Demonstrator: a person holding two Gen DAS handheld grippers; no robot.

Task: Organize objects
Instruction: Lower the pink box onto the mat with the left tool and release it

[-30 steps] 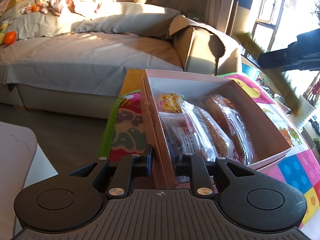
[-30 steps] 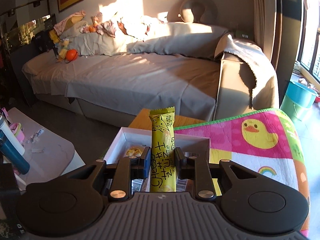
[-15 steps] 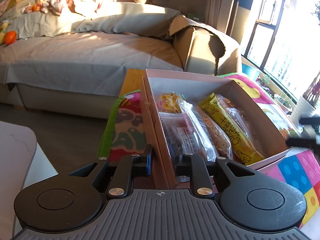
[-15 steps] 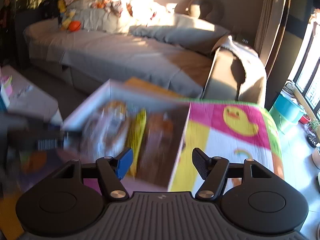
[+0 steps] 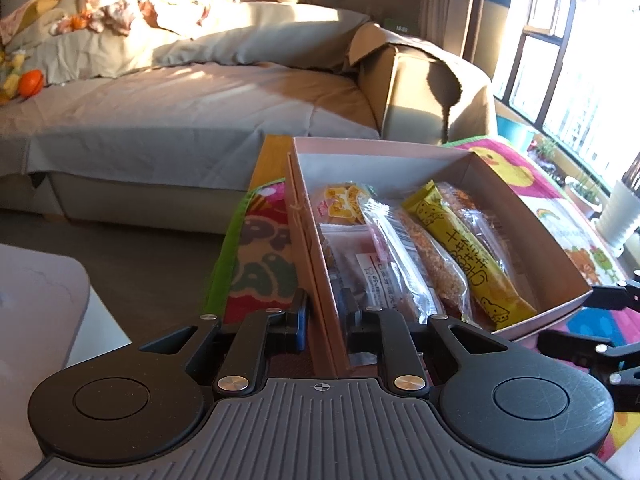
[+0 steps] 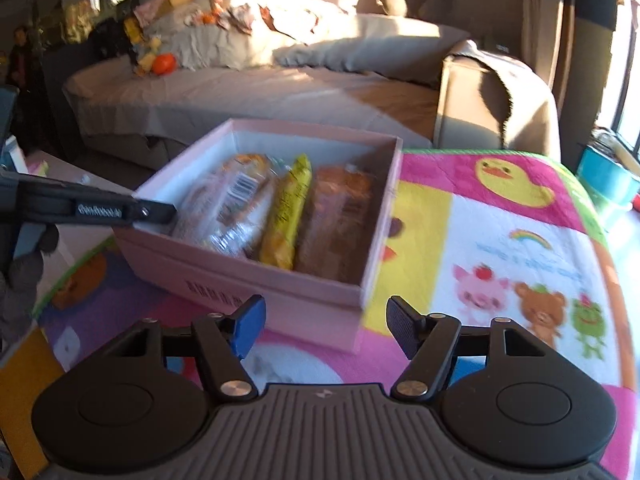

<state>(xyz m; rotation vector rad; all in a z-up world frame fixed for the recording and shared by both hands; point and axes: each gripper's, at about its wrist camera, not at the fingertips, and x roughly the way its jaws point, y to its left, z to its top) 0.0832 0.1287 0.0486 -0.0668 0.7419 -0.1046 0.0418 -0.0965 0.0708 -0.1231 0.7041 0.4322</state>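
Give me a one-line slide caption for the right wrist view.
Right tongs opening, empty, before the pink box where the yellow snack bar lies among wrapped snacks.

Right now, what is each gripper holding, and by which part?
The left gripper clamps the pink box by its near side wall. The right gripper holds nothing; its jaws are opening.

The yellow snack bar wrapper reads "Cheese" beside Chinese characters.
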